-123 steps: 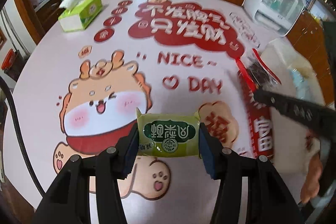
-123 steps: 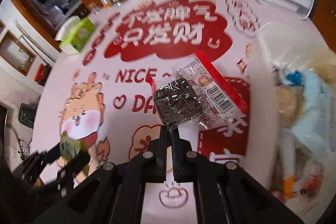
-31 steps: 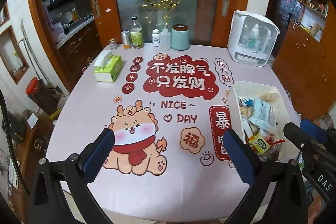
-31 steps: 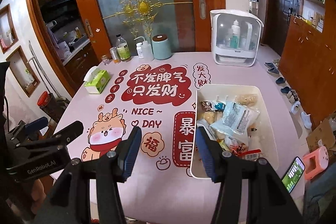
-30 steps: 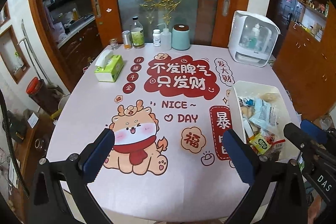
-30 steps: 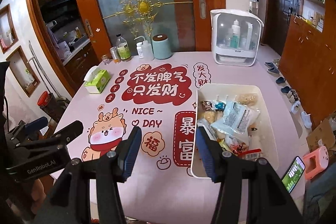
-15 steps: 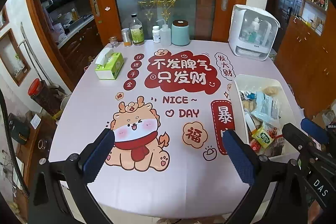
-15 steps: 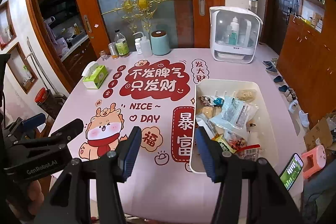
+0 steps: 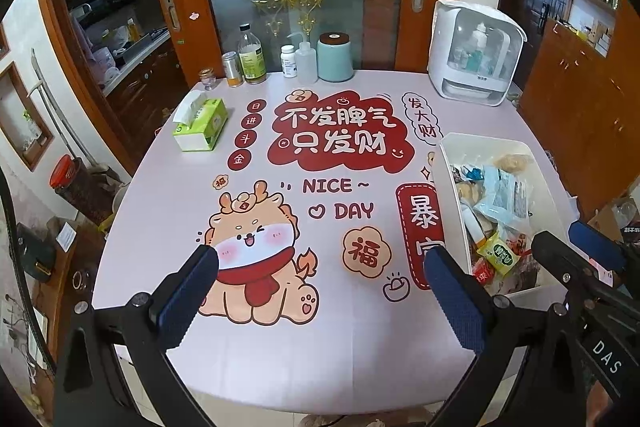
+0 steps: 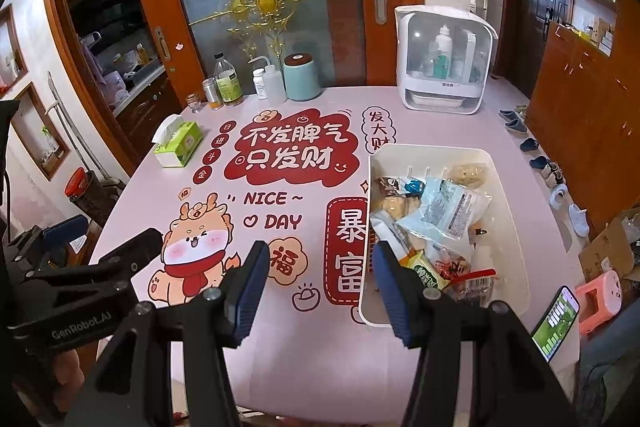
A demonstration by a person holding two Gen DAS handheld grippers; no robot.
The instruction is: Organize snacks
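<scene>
Evidently both claws hang high above the table with nothing in them. The left gripper point(image 9: 320, 299) has its blue-padded jaws spread very wide and empty; the right gripper point(image 10: 318, 287) stands about half open, likewise gripping nothing. Both tilt downward over the near edge, which I judge to be a rest pose once the loose items are gone from the tabletop.

The snacks now sit heaped in the white rectangular plastic bin point(image 10: 508, 227), at about three o'clock on the pale pink printed tablecloth point(image 9: 280, 367). Inside it, a small green-and-yellow wrapped snack point(image 9: 498, 254) lies toward the near end, beside a red-edged clear packet point(image 10: 474, 281), with a larger pale-blue translucent pouch point(image 10: 448, 211) on top at the middle and a beige puffy snack point(image 10: 466, 173) at the far end. Piling them in one container keeps the cloth free, which is presumably the point of the task; no loose snack shows on the cloth.

Other objects keep to the margins, likely so the centre stays workable: a green tissue box point(image 9: 200, 125) at ten o'clock, a mint-green lidded canister point(image 9: 335, 57) with bottles at twelve, and a white domed storage cabinet point(image 9: 476, 55) at one o'clock.
</scene>
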